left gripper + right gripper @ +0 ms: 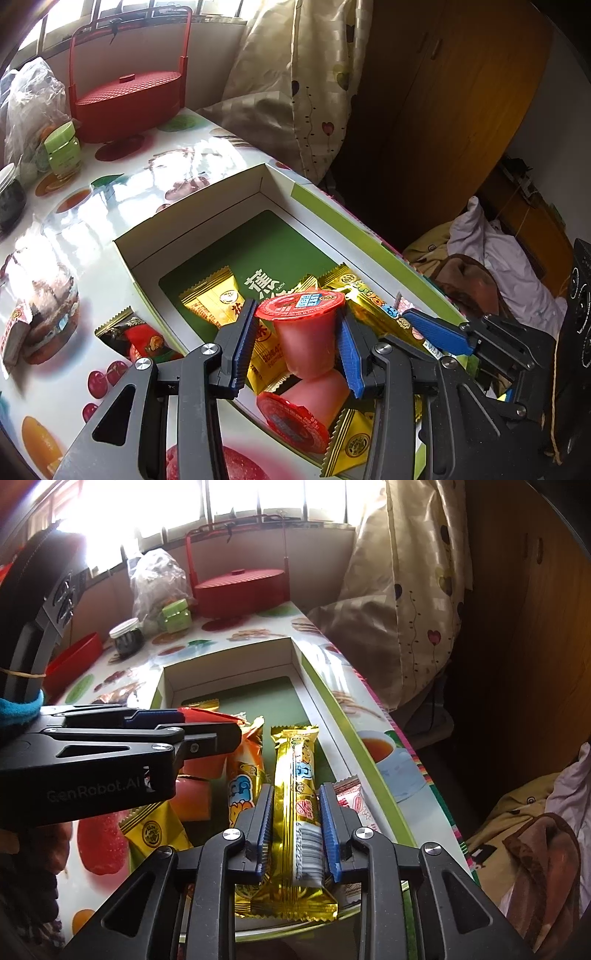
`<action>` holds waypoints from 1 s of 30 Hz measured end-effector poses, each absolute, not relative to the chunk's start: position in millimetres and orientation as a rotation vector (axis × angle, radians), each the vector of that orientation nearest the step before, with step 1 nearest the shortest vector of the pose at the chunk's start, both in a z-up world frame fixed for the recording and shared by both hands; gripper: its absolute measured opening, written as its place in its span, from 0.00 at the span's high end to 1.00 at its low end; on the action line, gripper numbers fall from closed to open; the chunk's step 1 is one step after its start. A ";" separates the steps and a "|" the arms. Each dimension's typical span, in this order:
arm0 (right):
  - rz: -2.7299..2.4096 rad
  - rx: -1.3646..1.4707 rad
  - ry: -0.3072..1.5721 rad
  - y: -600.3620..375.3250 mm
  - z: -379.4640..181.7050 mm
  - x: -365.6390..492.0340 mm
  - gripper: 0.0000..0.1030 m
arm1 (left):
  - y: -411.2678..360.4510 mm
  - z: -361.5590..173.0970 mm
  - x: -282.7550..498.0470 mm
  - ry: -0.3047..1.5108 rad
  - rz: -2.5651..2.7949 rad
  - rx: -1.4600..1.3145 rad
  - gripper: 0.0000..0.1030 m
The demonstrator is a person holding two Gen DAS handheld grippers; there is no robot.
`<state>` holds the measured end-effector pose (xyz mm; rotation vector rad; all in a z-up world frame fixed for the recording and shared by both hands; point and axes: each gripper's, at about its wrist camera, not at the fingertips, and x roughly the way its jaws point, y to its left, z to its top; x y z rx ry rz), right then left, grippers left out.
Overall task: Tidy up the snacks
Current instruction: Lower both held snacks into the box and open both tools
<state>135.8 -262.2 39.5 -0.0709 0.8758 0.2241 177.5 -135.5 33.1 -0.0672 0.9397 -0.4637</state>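
The words "GenRobot.AI" are showing in grey on the black arm of the left tongs (pixel 207 725). A big white Chinese sign, 蕉, is showing on the green bottom of the box (pixel 258 240). The small writing on the snack packs inside the box is looking too blurry to read.

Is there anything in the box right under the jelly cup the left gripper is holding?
Yes. The left gripper holds the upright red-lidded pink jelly cup over the white cardboard box, with a second pink jelly cup on its side and gold packets underneath.
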 end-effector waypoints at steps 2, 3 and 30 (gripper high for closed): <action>0.223 -0.070 0.875 -261.5 39.5 135.7 0.75 | -134.5 33.2 177.2 0.939 -0.466 -0.072 0.58; 0.225 -0.069 0.875 -261.7 39.5 135.7 0.74 | -134.2 33.0 177.2 0.939 -0.464 -0.072 0.58; 0.188 -0.060 0.812 -256.0 60.6 122.4 0.50 | -114.4 68.2 148.4 0.836 -0.437 -0.073 0.47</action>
